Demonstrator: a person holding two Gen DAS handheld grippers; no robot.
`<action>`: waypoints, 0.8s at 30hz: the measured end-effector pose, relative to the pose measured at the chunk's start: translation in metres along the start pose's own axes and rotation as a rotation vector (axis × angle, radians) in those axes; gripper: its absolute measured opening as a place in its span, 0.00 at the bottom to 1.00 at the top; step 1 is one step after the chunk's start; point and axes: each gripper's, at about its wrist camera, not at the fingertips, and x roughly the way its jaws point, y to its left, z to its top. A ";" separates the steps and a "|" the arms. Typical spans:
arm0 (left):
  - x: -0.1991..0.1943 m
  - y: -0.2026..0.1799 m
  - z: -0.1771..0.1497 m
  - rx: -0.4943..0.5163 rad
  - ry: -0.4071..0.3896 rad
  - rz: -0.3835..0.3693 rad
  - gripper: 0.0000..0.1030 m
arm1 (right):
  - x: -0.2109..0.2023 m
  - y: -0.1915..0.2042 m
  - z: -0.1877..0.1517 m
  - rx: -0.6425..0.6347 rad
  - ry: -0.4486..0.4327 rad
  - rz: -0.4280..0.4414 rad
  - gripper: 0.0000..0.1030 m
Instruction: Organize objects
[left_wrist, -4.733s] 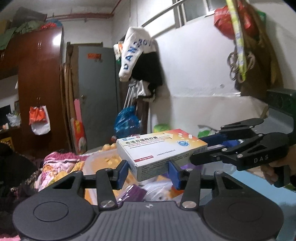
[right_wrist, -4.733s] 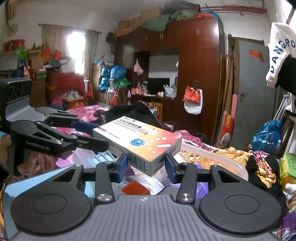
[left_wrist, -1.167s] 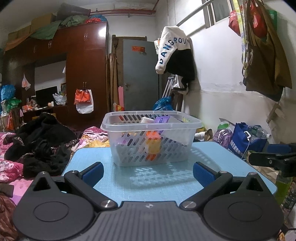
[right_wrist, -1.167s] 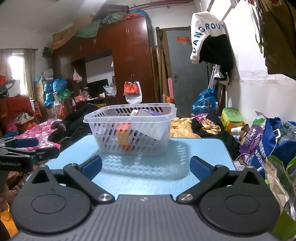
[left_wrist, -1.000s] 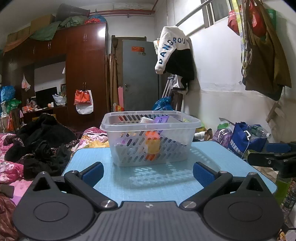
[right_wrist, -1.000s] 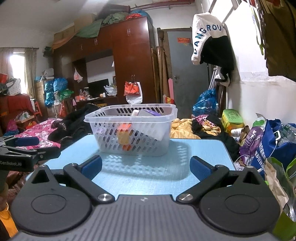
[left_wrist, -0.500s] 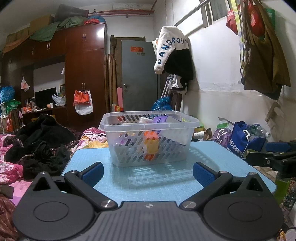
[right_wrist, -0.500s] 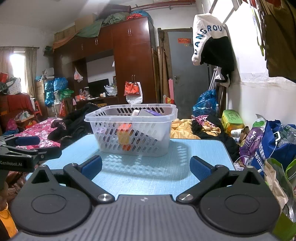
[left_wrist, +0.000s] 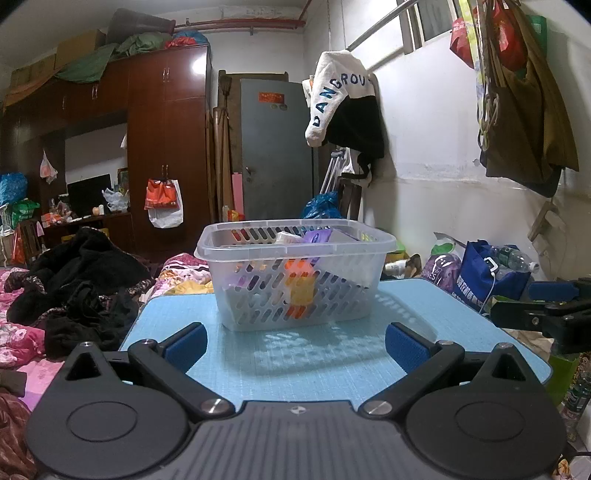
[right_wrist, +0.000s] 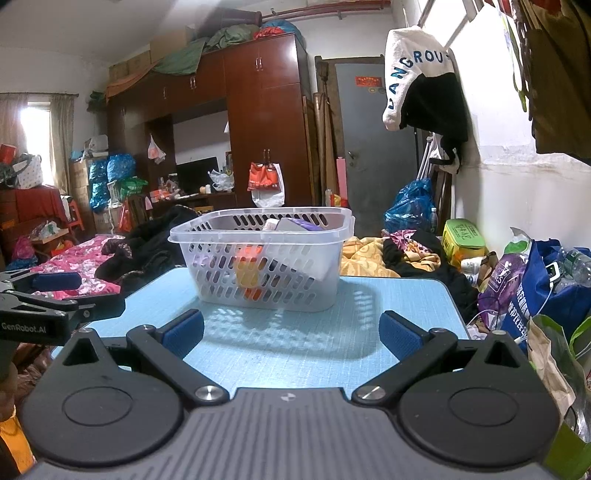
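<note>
The basket (left_wrist: 295, 273) sits near the far edge of the blue tabletop (left_wrist: 332, 354), roughly midway between its left and right edges, and it carries the things I am sorting: an orange and yellow packet (left_wrist: 301, 284), a purple pack (left_wrist: 319, 236) and a pale flat box (right_wrist: 321, 258) that leans against the basket's right wall. I judge they lie jumbled because they were dropped in rather than stacked. The basket's long axis runs left to right across the tabletop, with a long slotted wall facing me and its open top upward.

My left hand-held gripper (left_wrist: 295, 343) hangs over the near edge of the tabletop, jaws spread wide with nothing between them, aimed at the basket. My right hand-held gripper (right_wrist: 291, 332) does the same, also wide and empty, just to the right of the left one.

The bare tabletop around the basket suggests the sorting is close to finished. Beyond the left edge lies a bed with dark clothes (left_wrist: 77, 288); bags (right_wrist: 532, 291) crowd the floor on the right.
</note>
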 end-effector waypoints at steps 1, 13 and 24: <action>0.000 -0.001 0.000 0.000 0.002 -0.001 1.00 | 0.000 0.000 0.000 0.000 0.000 0.000 1.00; 0.003 -0.002 -0.002 0.005 0.006 -0.007 1.00 | 0.000 0.000 0.000 0.000 0.001 -0.001 1.00; 0.004 -0.002 -0.003 0.009 0.011 -0.009 1.00 | 0.001 0.000 0.000 -0.001 0.002 0.000 1.00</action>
